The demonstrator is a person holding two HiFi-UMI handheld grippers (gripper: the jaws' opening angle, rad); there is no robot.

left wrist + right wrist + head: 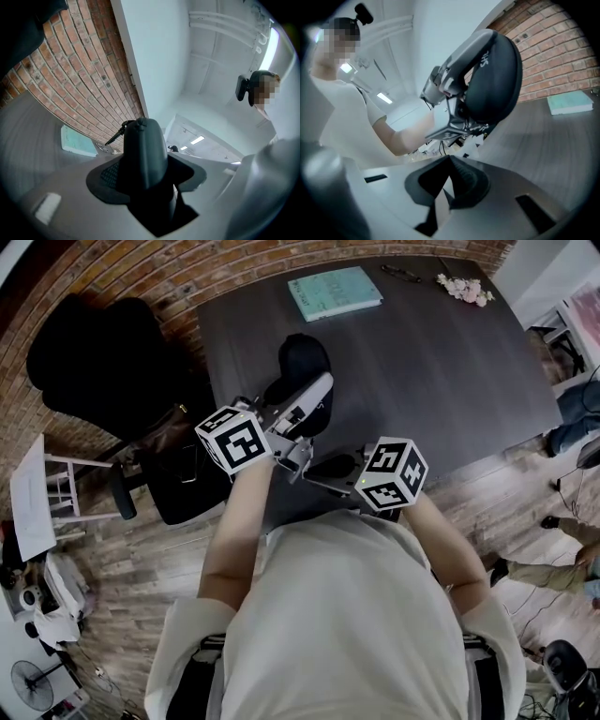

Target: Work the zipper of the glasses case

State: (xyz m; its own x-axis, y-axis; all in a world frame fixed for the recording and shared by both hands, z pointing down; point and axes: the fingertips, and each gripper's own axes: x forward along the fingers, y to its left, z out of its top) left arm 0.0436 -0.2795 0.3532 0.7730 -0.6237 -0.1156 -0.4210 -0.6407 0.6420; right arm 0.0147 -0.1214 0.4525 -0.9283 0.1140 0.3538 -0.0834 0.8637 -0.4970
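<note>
table [450, 362]: dark, broad | book [335, 292]: teal, lying flat near the table's far edge | flowers [466, 289]: pink, at the far right corner | brick wall [187, 268]: beyond the table | black bundle [94, 362]: left of the table | white stool [56, 491]: near left, on the wooden floor [141, 559]

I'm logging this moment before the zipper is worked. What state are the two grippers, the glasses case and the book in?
left gripper, shut on the glasses case.
glasses case, closed, one end clamped between the left jaws.
right gripper, shut, nothing between its jaws, not touching the case.
book, closed, lying flat on the table.
</note>
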